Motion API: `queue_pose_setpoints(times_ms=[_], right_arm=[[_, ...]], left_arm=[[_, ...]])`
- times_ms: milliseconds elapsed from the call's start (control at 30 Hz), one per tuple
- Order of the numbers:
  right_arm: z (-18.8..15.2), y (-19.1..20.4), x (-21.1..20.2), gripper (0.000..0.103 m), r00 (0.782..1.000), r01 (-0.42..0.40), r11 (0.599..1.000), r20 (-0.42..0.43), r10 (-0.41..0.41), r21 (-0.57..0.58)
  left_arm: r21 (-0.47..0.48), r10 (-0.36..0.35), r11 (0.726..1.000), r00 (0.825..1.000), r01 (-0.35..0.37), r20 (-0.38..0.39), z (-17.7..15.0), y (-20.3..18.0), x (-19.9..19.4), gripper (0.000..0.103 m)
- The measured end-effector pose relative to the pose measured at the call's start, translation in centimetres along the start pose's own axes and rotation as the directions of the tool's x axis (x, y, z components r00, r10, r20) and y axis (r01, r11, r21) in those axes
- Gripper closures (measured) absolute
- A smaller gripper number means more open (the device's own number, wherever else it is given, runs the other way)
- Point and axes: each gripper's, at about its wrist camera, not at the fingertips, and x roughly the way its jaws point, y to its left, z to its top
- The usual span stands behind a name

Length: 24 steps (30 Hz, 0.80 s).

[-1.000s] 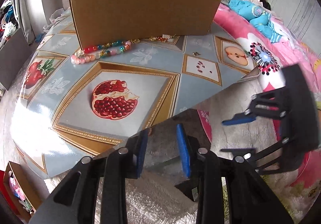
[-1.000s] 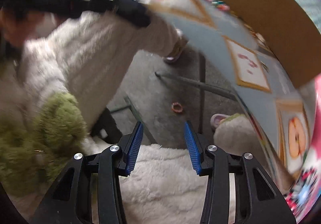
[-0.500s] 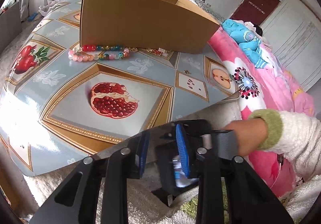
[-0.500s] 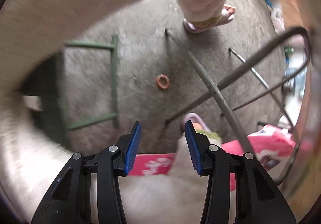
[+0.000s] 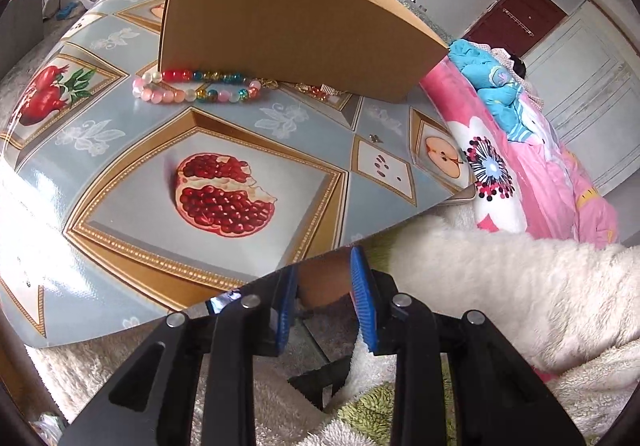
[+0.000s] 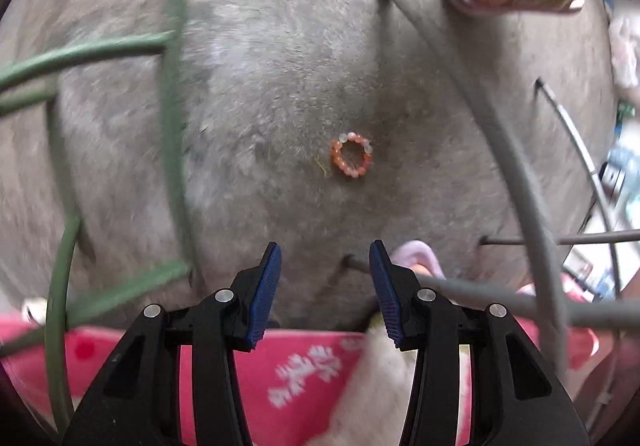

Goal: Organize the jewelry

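Observation:
An orange bead bracelet (image 6: 351, 155) lies on the grey floor under the table. My right gripper (image 6: 325, 266) is open and empty, pointing down at the floor, with the bracelet ahead of its fingertips and apart from them. In the left wrist view, a pink and multicoloured bead necklace (image 5: 196, 86) lies on the fruit-print table (image 5: 120, 150) against a cardboard box (image 5: 288, 18). A gold piece (image 5: 316, 90) lies beside it and a small stud (image 5: 374, 138) further right. My left gripper (image 5: 322, 286) is open and empty at the table's near edge.
Grey metal table legs (image 6: 472, 86) and a green frame (image 6: 172, 118) stand around the bracelet. A slippered foot (image 6: 416, 258) is near my right fingertips. A fluffy white sleeve (image 5: 500, 278) and a pink quilt (image 5: 540, 174) lie right of the table.
My right gripper has dropped under the table and closed in on the floor bracelet, which now looks larger. My left gripper has shifted slightly; the sleeve now crosses its right side.

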Motion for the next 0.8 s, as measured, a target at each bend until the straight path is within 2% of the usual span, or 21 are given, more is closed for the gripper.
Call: queue_pose_setpoints(times_ms=[167,300,467,533,600,667,800], right_arm=[[2.9,-1.1,4.1,0.059,0.994,-0.086,0.991,-0.058,0.092,0.103],[4.9,-3.3,5.6,0.060,0.977,-0.195,0.949,-0.036,0.210,0.247],[6.6,-5.0,7.5,0.060,0.955,-0.270,0.880,-0.005,0.296,0.391],[7.0,-5.2,8.2,0.060,0.955,-0.271,0.869,0.005,0.295,0.414],[7.6,-4.8,8.5,0.060,0.965,-0.243,0.888,0.001,0.263,0.391],[7.9,-4.1,8.8,0.061,0.960,-0.259,0.889,-0.001,0.280,0.378],[8.2,-3.0,9.3,0.061,0.971,-0.221,0.910,-0.011,0.240,0.352]], left_arm=[[-0.015,0.005,1.000,1.000,-0.006,-0.019,0.5,-0.1,0.4,0.076],[0.006,0.025,1.000,1.000,-0.025,-0.011,1.0,-0.7,0.5,0.075],[-0.014,0.023,1.000,0.999,-0.024,-0.027,1.1,-0.5,0.7,0.075],[-0.016,0.026,1.000,0.999,-0.027,-0.037,1.1,-0.5,0.7,0.075],[-0.015,0.032,0.999,0.998,-0.033,-0.046,1.2,-0.6,0.8,0.075],[-0.013,0.038,0.999,0.998,-0.038,-0.057,1.4,-0.6,0.9,0.075],[-0.019,0.042,0.999,0.997,-0.043,-0.069,1.4,-0.7,0.9,0.075]])
